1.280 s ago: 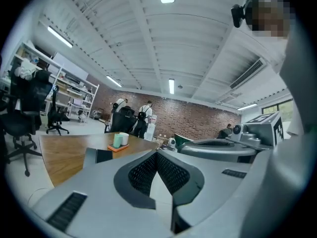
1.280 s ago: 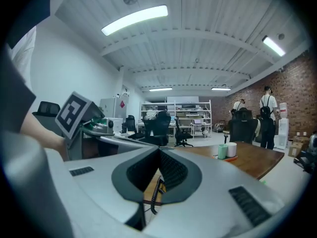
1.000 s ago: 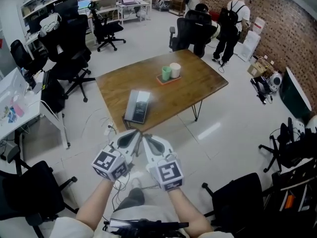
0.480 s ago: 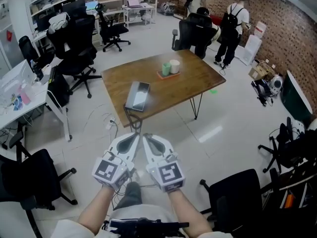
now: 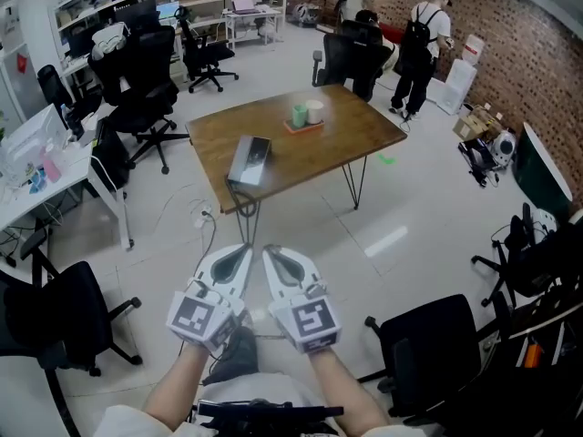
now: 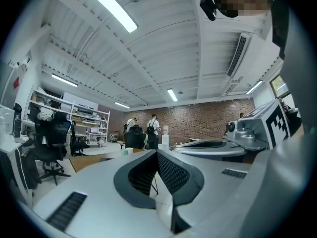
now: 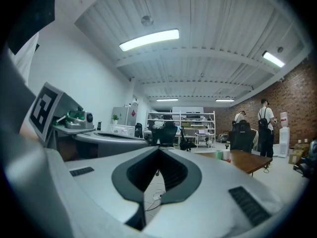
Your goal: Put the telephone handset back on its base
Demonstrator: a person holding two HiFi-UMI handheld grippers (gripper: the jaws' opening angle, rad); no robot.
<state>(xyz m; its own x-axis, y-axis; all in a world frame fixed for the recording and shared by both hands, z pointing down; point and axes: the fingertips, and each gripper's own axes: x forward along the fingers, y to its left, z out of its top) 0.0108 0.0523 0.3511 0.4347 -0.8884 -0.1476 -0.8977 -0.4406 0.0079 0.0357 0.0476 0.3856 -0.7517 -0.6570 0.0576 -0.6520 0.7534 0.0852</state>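
Observation:
The telephone [image 5: 250, 159], a flat grey unit with a dark part on top, lies near the front left corner of a wooden table [image 5: 346, 144] far ahead in the head view. Handset and base cannot be told apart at this distance. My left gripper [image 5: 248, 249] and right gripper [image 5: 270, 249] are held side by side close to my body, over the floor, well short of the table. Both are shut with nothing between the jaws. The left gripper view shows its own jaws [image 6: 157, 153] closed together, and the right gripper view shows the same for its jaws [image 7: 158, 149].
Two cups on a small tray [image 5: 306, 115] stand mid-table. Black office chairs [image 5: 428, 349] [image 5: 55, 321] flank me, more chairs [image 5: 137, 80] stand at the left. Cables [image 5: 202, 218] lie on the floor before the table. People [image 5: 424, 39] stand by the brick wall.
The table and telephone have slid up the head view and look smaller and farther off. Both grippers stay shut, side by side in the same spot.

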